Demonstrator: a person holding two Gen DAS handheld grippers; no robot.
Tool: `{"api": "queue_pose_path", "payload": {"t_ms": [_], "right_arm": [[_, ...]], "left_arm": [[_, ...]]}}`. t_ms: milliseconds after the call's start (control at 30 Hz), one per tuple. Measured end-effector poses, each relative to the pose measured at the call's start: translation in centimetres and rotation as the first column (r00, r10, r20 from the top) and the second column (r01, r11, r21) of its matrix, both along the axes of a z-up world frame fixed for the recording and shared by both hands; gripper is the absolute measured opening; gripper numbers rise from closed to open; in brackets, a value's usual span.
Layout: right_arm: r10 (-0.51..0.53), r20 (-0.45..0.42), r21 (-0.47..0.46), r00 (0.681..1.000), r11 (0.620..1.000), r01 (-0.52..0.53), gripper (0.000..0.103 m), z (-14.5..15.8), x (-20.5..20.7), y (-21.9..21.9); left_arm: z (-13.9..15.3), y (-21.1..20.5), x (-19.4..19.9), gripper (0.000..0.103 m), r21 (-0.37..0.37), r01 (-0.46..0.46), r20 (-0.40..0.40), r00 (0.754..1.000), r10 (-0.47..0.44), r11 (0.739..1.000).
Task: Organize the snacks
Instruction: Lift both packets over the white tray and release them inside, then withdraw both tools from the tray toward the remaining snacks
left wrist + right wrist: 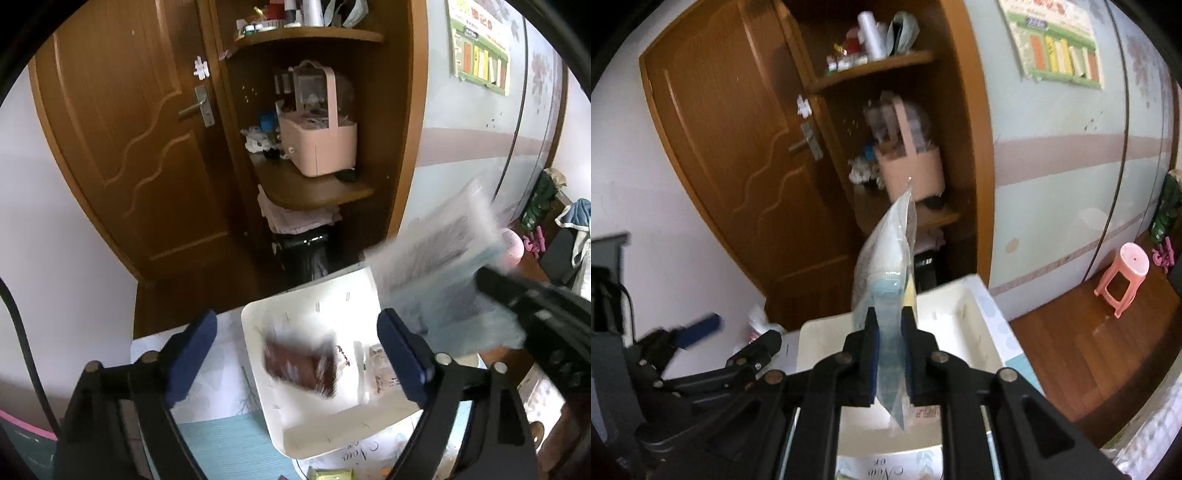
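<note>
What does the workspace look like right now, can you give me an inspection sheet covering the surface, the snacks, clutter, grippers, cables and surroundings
Surface: table top with a pale patterned cover, a teal patch near the front edge.
Job's things: white bin on the table; brown snack pack, blurred, and a clear wrapped snack inside it; clear snack bag upright in the right gripper above the bin.
Clutter: green packet at the table's front edge.
Grippers: left gripper open over the bin, nothing between its fingers; right gripper shut on the clear snack bag.
Cables: black cable at the left edge.
Surroundings: wooden door, corner shelves with a pink basket, pink stool on wooden floor.
</note>
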State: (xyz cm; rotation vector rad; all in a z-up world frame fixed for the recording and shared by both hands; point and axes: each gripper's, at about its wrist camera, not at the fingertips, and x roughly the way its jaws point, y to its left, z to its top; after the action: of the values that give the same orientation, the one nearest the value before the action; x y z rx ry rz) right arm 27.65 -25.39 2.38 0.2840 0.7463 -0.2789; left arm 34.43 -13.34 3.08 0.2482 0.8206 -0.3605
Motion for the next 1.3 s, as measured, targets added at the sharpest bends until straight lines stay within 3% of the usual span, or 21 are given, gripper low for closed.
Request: {"api": "queue_pose_path", "payload": {"t_ms": [67,100,233,367,833,1300], "right_arm": [[0.01,-0.031,0.011,0.999,1.0,-0.01,0.02,-0.8,0.3,0.2],[0.014,-0.038,0.011,0.999,1.0,-0.014,0.029,-1.0,0.4,0.3],[0.003,-0.051,-0.002,0.999,1.0,-0.003,0.046,-1.3,0.1,0.6],[0.009,-0.04,0.012,0.999,1.0,-0.008,0.055,-0.9,-0.4,0.8],[0.044,-0.042,-0.003,0.998,0.999,-0.044,0.057,0.1,-2.7,1.9],[0.068,-0.039,-0.004,0.997,0.998,-0.069,0.057,0.9,-7.8,2.0]], "left_arm": [[-0.1,0.1,-0.2,0.092,0.003,0.023,-0.014,1.0,-0.023,1.0],[-0.2,0.2,-0.3,0.092,0.009,0.022,-0.014,1.0,-0.022,1.0],[-0.1,1.2,-0.4,0.092,-0.003,0.01,-0.023,1.0,-0.01,1.0],[0.2,2.3,-0.7,0.092,-0.037,-0.006,-0.042,0.999,0.004,0.999],[1.4,3.5,-3.7,0.092,-0.067,-0.025,-0.031,0.999,0.023,0.997],[1.8,6.0,-8.4,0.092,-0.094,-0.131,-0.02,0.991,0.13,0.987]]}}
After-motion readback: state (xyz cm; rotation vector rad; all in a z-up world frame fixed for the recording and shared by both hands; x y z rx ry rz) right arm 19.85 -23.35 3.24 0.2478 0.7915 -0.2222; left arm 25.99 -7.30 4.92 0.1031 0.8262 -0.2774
